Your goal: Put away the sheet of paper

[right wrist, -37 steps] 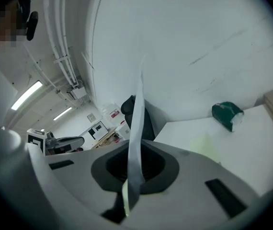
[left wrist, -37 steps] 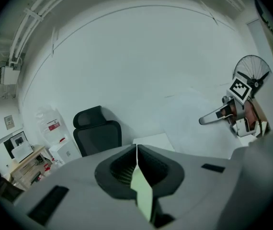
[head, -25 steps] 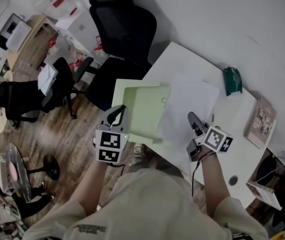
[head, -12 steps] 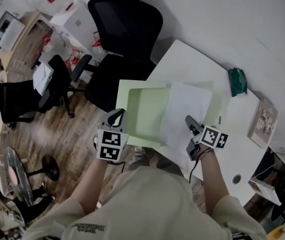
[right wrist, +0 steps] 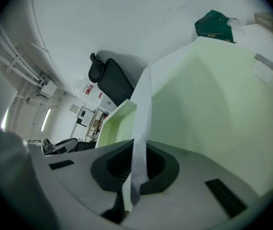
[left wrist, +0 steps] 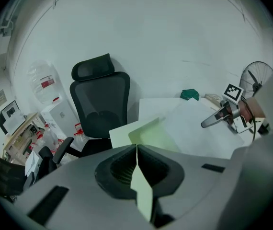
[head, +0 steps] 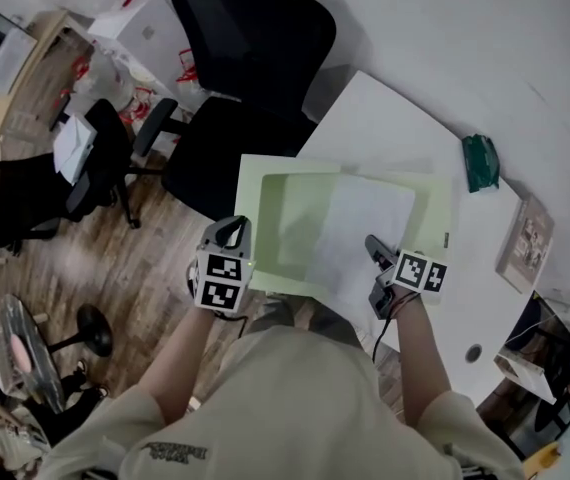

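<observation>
A light green folder (head: 283, 218) lies open over the near left corner of the white table (head: 385, 118). My left gripper (head: 232, 232) is shut on the folder's near flap (left wrist: 142, 188), holding it up. A white sheet of paper (head: 360, 238) lies over the folder's inner face, with green showing past its far and right edges. My right gripper (head: 373, 248) is shut on the sheet's near edge. In the right gripper view the sheet (right wrist: 141, 123) runs edge-on between the closed jaws of the right gripper (right wrist: 135, 157), beside the green folder (right wrist: 213, 95).
A black office chair (head: 250, 38) stands beyond the table's left end. A dark green packet (head: 481, 163) and a booklet (head: 525, 243) lie at the table's right side. More chairs and boxes stand on the wooden floor at left.
The right gripper has drawn the sheet left and nearer, so it now lies within the open folder. The left gripper has kept its hold on the flap.
</observation>
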